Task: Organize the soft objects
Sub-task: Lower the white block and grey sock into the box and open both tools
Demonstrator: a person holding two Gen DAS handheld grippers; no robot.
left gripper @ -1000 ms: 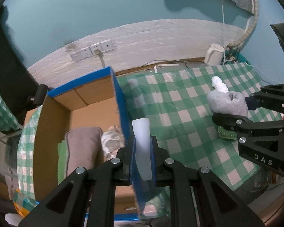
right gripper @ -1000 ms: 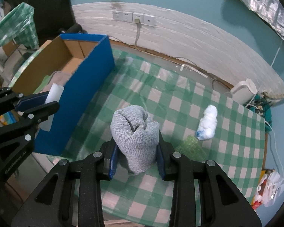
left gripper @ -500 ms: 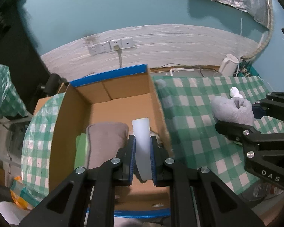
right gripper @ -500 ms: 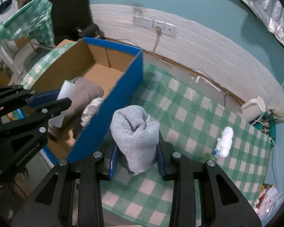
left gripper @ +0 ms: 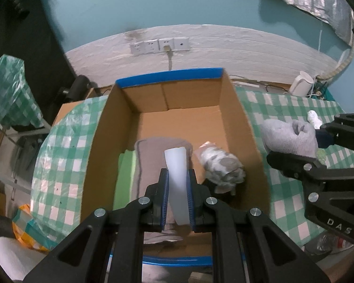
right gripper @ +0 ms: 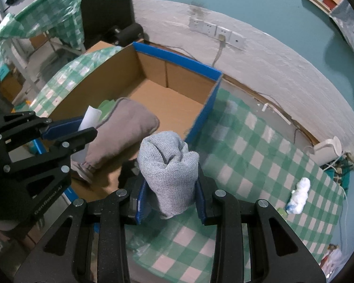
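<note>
My left gripper [left gripper: 178, 184] is shut on a white foam roll [left gripper: 175, 165] and holds it above the open cardboard box [left gripper: 181, 125] with blue edges. Inside the box lie a taupe cushion [left gripper: 151, 146], a green pad [left gripper: 125, 174] and a mottled white-grey bundle [left gripper: 221, 165]. My right gripper [right gripper: 168, 188] is shut on a rolled grey sock [right gripper: 168, 165], held near the box's right wall above the checked cloth. The grey sock also shows in the left wrist view [left gripper: 288, 136]. A white rolled cloth [right gripper: 299, 195] lies on the table at the right.
The green-checked tablecloth [right gripper: 247, 172] covers the table right of the box. A white kettle [right gripper: 328, 151] and cables stand at the far right by the wall. Wall sockets [left gripper: 160, 46] sit behind the box. A green scrap [right gripper: 282, 212] lies near the white cloth.
Both grippers have moved left with their loads. The left one now hangs over the middle of the box; the right one has come up beside the box's right wall.
</note>
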